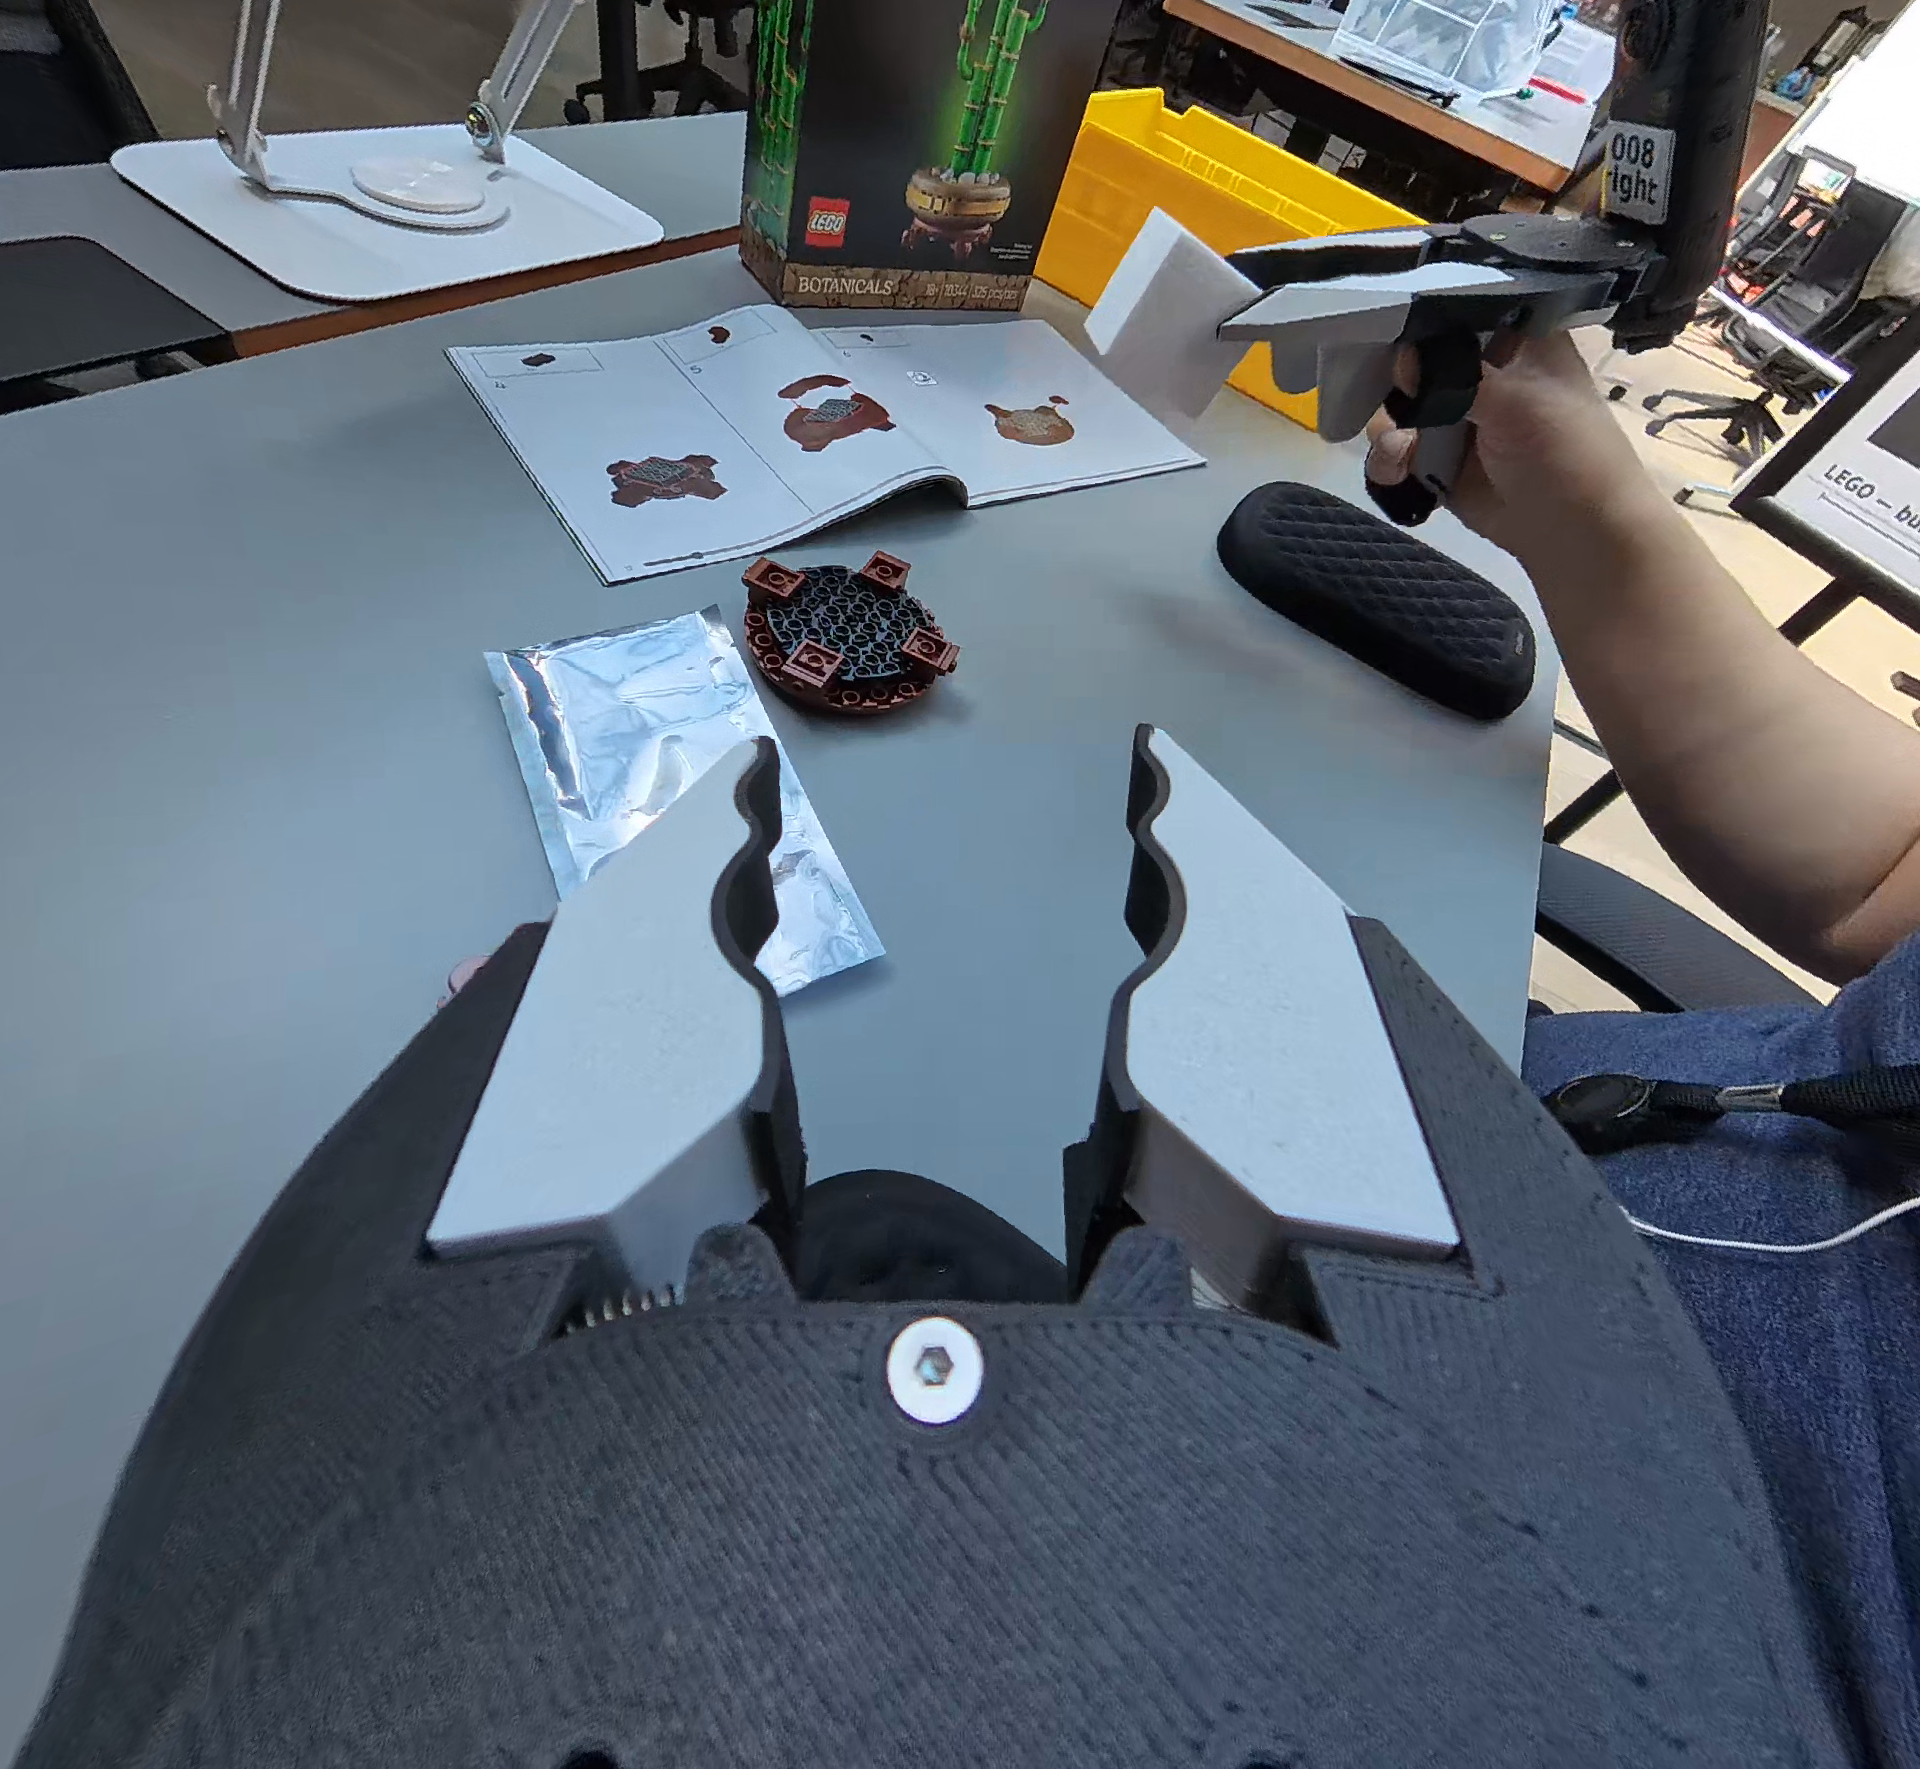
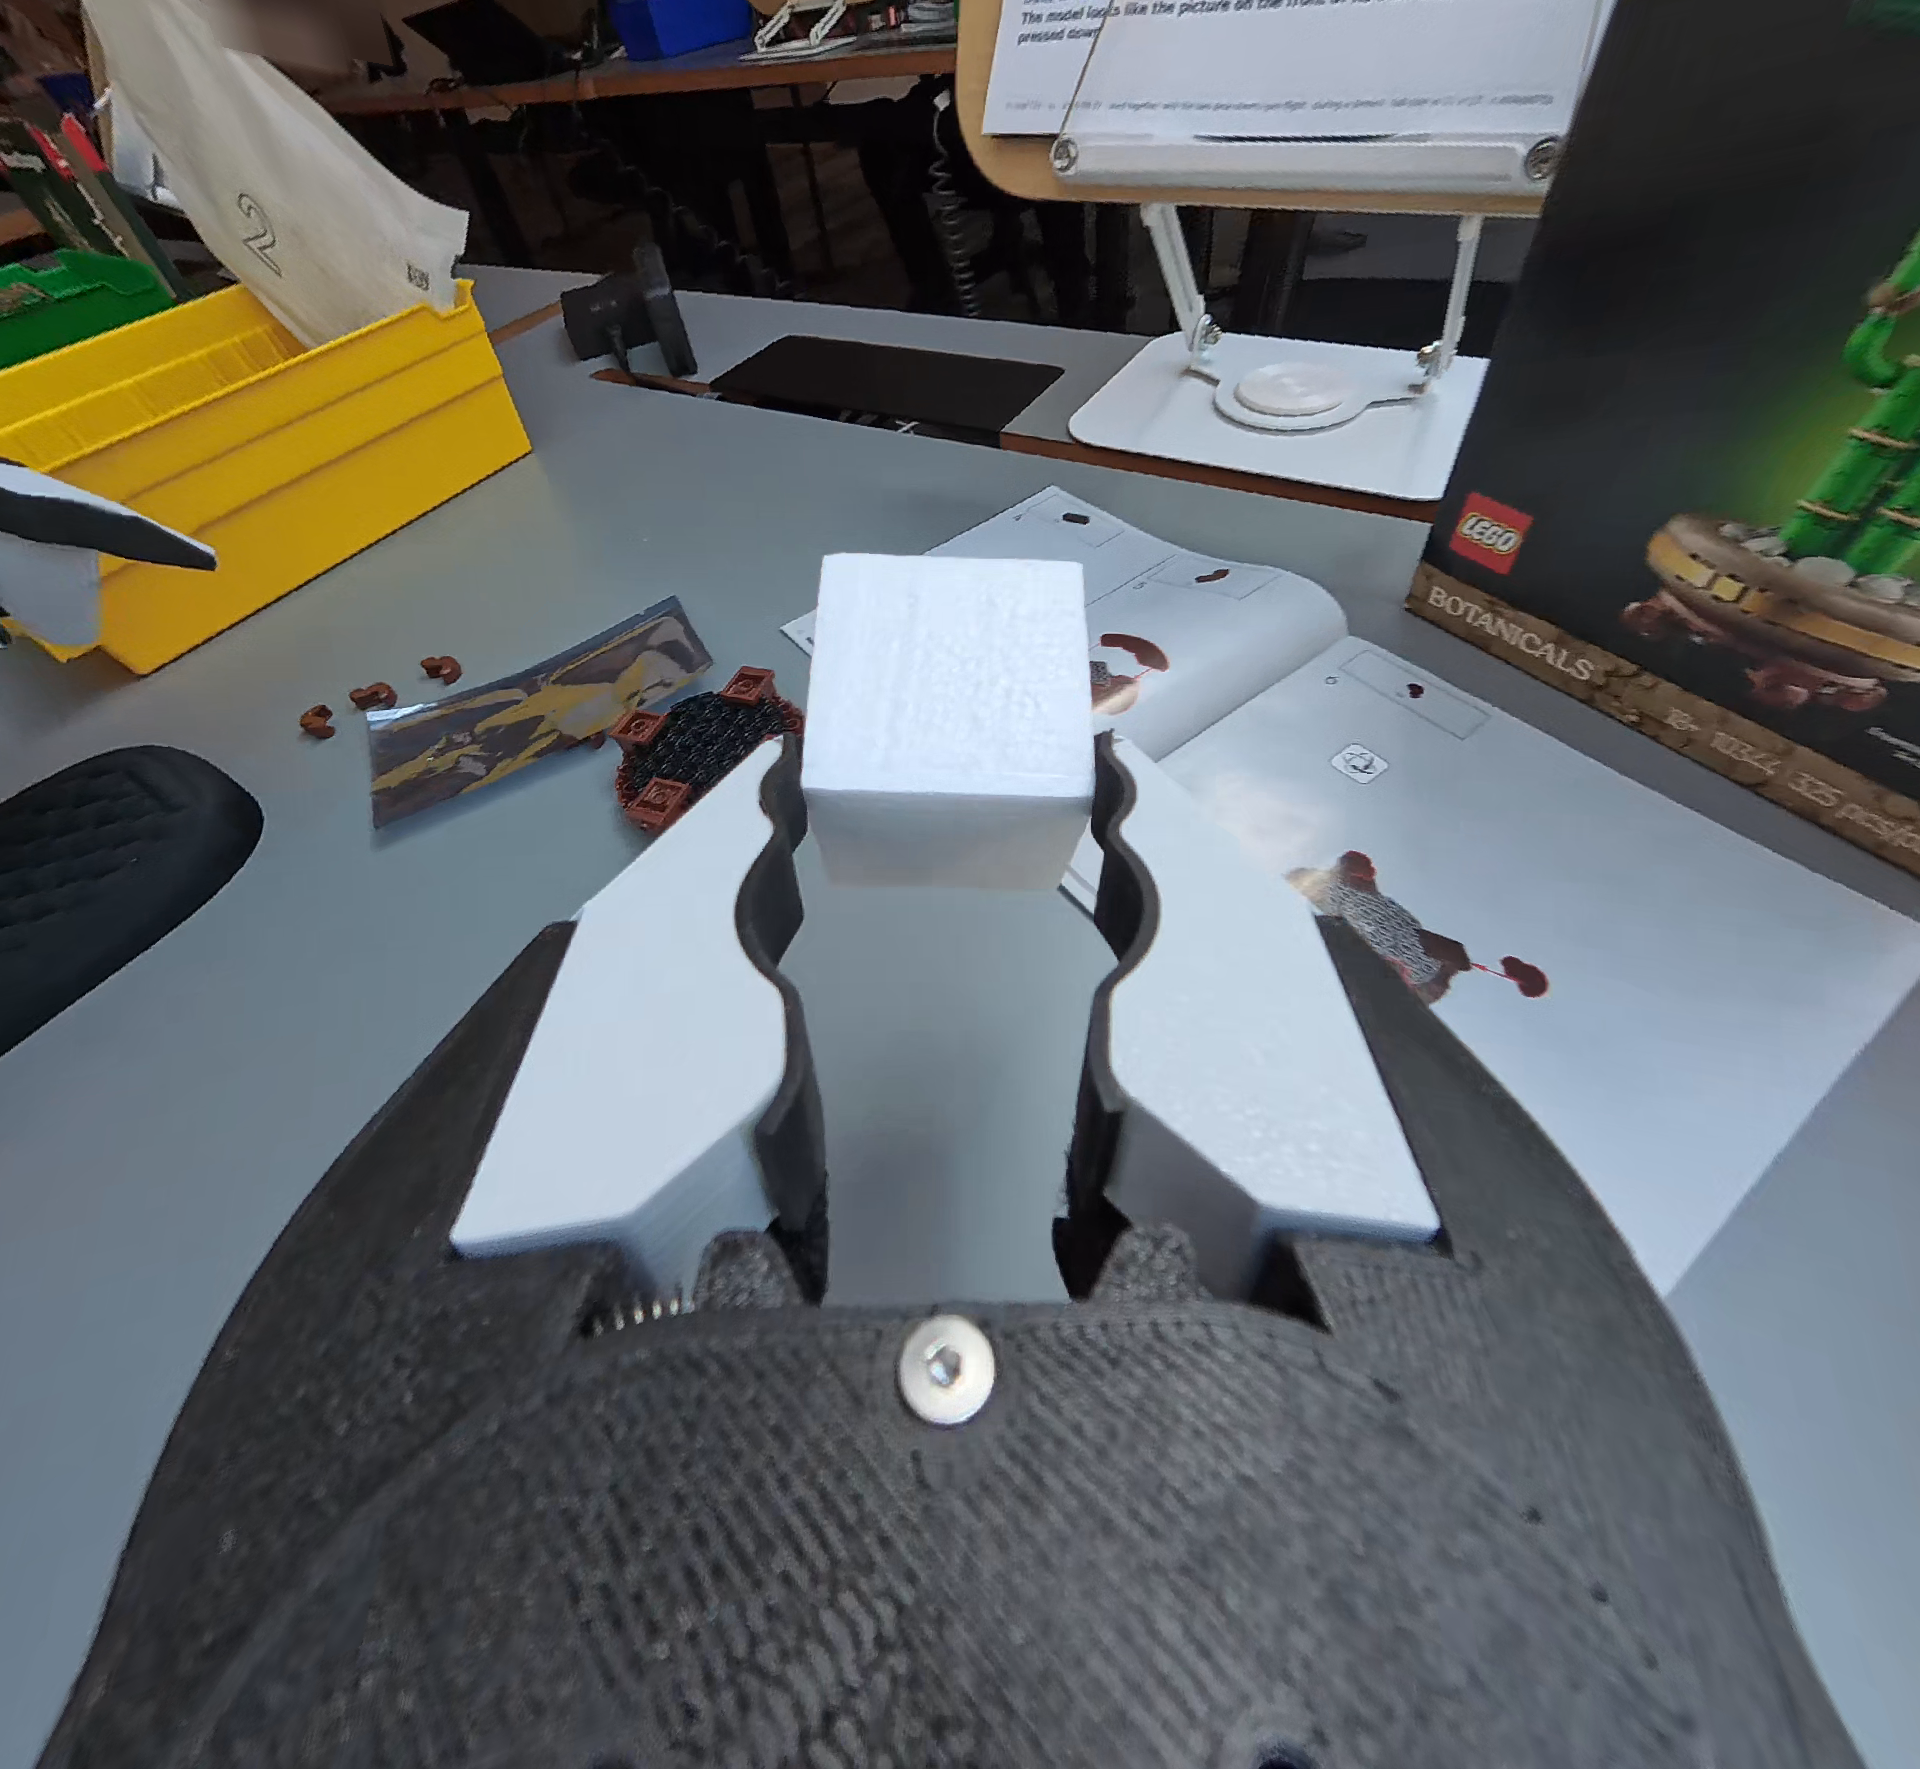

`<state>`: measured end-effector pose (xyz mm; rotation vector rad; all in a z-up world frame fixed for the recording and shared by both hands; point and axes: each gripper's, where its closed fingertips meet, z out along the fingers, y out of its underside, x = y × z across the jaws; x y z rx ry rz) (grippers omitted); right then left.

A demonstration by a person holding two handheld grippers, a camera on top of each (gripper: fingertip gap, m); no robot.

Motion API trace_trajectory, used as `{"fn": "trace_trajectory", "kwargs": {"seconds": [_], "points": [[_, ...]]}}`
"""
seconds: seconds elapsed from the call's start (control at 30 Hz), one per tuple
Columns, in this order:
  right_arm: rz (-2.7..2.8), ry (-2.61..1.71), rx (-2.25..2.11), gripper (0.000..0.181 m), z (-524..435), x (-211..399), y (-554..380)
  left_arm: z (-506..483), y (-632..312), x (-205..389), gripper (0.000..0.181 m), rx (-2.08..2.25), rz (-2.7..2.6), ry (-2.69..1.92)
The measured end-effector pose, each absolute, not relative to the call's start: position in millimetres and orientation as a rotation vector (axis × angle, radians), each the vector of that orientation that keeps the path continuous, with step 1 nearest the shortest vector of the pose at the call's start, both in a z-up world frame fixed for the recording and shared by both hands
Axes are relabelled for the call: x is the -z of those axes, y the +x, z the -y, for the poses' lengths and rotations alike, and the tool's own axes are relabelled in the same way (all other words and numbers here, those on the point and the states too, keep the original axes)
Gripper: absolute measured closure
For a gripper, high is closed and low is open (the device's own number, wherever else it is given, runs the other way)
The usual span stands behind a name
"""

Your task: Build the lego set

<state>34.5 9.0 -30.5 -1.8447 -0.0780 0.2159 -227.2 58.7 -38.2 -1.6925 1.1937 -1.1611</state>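
A round brown-and-black lego base with brown corner bricks lies on the grey table; it also shows in the right wrist view. My left gripper is open and empty, held just short of the base. My right gripper is shut on a white foam block and holds it in the air above the open instruction booklet; the left wrist view shows this block held at the right. Three small brown pieces lie near a silver foil bag.
The foil bag lies left of the base. The set's box stands at the back, a yellow bin beside it. A black wrist rest lies at the right. A white document stand stands far left. The booklet lies open.
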Motion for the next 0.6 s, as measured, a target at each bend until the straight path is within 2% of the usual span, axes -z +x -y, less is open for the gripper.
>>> {"fn": "trace_trajectory", "kwargs": {"seconds": [0.03, 0.3, 0.43, 0.53, 0.6], "points": [[0.062, -1.831, -0.204, 0.126, -4.4, 26.5, 42.1, -57.5, -223.3, 37.8, 0.115, 1.160, -1.203, -1.691], [0.101, -1.753, -0.234, 0.127, 21.1, 12.5, 61.4, -50.4, -185.7, 21.1, 0.116, 1.198, -1.268, -1.622], [0.107, -1.731, -0.224, 0.126, 25.9, 13.1, 69.2, -48.6, -128.0, -29.5, 0.117, 1.122, -1.467, -1.330], [0.116, -1.705, -0.268, 0.126, 29.5, 17.4, 69.3, -59.0, -54.1, -79.5, 0.105, 0.838, -1.586, -1.017], [0.138, -1.726, -0.262, 0.127, 31.4, 24.5, 68.0, -66.1, 6.3, -109.8, 0.112, 0.688, -1.687, -0.851]]}}
